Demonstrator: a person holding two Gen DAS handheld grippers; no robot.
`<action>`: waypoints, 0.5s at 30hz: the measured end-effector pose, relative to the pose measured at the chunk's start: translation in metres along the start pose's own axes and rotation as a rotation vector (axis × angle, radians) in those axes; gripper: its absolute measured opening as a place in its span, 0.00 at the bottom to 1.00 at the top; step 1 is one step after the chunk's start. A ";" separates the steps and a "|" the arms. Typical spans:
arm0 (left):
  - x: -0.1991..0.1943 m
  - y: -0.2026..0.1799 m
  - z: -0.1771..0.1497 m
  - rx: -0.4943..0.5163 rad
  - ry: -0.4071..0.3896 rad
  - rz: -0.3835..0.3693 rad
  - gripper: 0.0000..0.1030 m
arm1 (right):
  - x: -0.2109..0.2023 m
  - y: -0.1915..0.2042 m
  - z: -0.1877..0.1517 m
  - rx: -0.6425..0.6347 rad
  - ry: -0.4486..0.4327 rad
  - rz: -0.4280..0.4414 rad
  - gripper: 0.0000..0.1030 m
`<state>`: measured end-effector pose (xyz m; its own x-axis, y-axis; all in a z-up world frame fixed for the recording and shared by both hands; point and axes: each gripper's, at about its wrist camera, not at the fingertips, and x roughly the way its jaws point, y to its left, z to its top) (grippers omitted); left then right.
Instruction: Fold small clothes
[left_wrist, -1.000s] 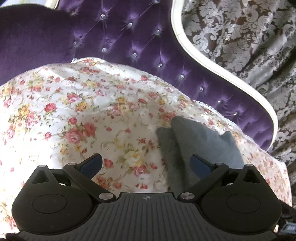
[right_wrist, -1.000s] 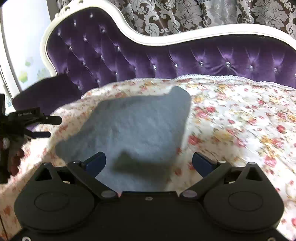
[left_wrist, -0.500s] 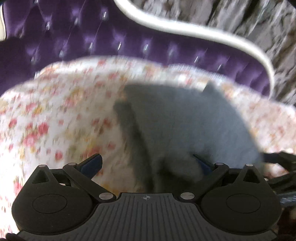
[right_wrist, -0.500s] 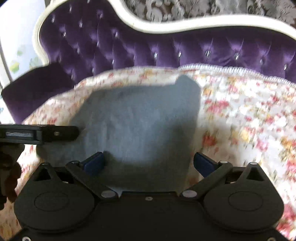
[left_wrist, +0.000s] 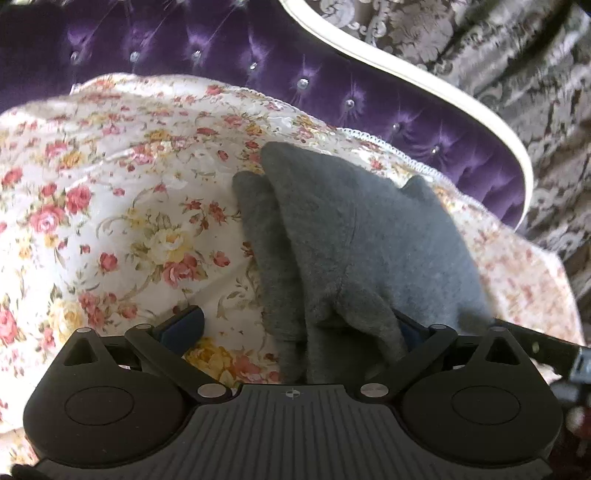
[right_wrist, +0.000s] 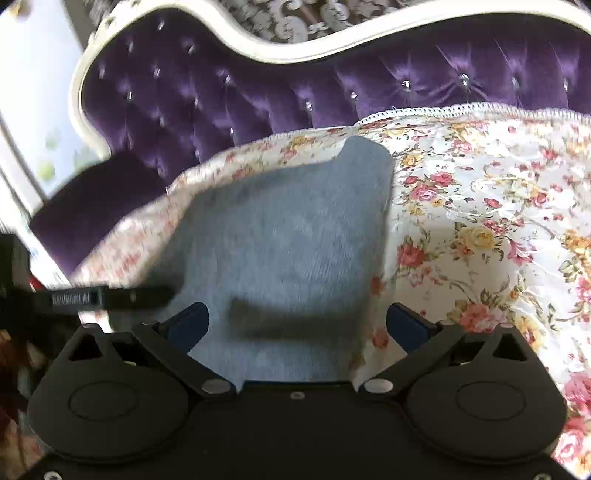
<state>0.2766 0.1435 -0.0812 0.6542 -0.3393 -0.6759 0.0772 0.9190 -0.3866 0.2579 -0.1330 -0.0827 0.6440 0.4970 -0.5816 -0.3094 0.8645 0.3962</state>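
Note:
A small grey fleece garment (left_wrist: 369, 240) lies on a floral bedspread (left_wrist: 110, 203), with one layer overlapping another along its left side. My left gripper (left_wrist: 295, 328) is open at the garment's near edge. A raised fold covers part of its right finger, and its left finger (left_wrist: 181, 328) is over bare bedspread. In the right wrist view the garment (right_wrist: 288, 229) spreads flat, and my right gripper (right_wrist: 297, 325) is open over its near edge. One finger of the left gripper (right_wrist: 147, 294) touches the cloth's left edge.
A purple tufted headboard (right_wrist: 221, 92) with a white frame curves behind the bedspread (right_wrist: 480, 221). Patterned curtains (left_wrist: 517, 74) hang beyond it. A dark finger of the right gripper (left_wrist: 535, 345) pokes in at the garment's right side. A hand shows at the far left edge (right_wrist: 11, 354).
My left gripper swung from bare bedspread over to the garment's edge, and a fold now lies over its right finger. The right gripper moved in closer over the cloth.

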 end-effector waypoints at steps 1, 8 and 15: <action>-0.001 0.001 0.001 -0.013 0.002 -0.011 1.00 | 0.001 -0.005 0.004 0.027 -0.004 0.014 1.00; -0.002 0.002 0.001 -0.028 0.011 -0.057 1.00 | 0.023 -0.044 0.031 0.191 0.004 0.095 1.00; -0.002 -0.006 -0.004 -0.024 0.022 -0.127 1.00 | 0.051 -0.066 0.046 0.255 0.027 0.199 1.00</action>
<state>0.2721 0.1374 -0.0800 0.6236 -0.4573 -0.6340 0.1403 0.8634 -0.4847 0.3436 -0.1679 -0.1054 0.5683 0.6591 -0.4926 -0.2399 0.7053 0.6671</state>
